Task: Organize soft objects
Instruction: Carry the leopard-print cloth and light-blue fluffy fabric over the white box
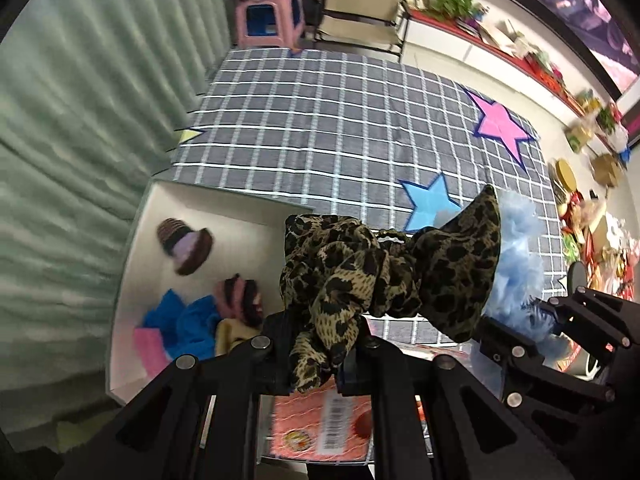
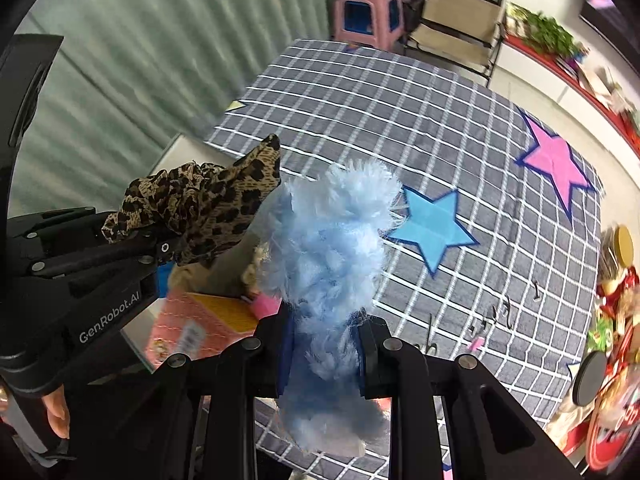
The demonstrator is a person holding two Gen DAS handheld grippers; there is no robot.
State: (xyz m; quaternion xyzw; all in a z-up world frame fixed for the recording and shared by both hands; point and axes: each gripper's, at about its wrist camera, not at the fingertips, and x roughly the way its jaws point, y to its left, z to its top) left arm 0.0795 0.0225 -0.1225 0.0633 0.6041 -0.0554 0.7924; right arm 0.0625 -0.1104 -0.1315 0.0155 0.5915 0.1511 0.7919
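Note:
My left gripper (image 1: 316, 354) is shut on a leopard-print fabric scrunchie (image 1: 384, 276) and holds it in the air. It also shows in the right wrist view (image 2: 200, 208), left of centre. My right gripper (image 2: 322, 356) is shut on a fluffy light-blue scrunchie (image 2: 332, 256), held up beside the leopard one. Its blue fluff also shows in the left wrist view (image 1: 516, 256), just right of the leopard scrunchie. A white box (image 1: 136, 248) at the left holds several soft items: knitted brown-and-lilac pieces (image 1: 186, 244), blue cloth (image 1: 188, 320) and pink cloth.
A grey checked cloth (image 1: 340, 128) with pink (image 1: 500, 120) and blue (image 1: 430, 200) stars covers the table. An orange packet (image 1: 320, 428) lies below the grippers. Green curtain on the left, pink stool (image 1: 268, 16) behind, cluttered items at the right edge.

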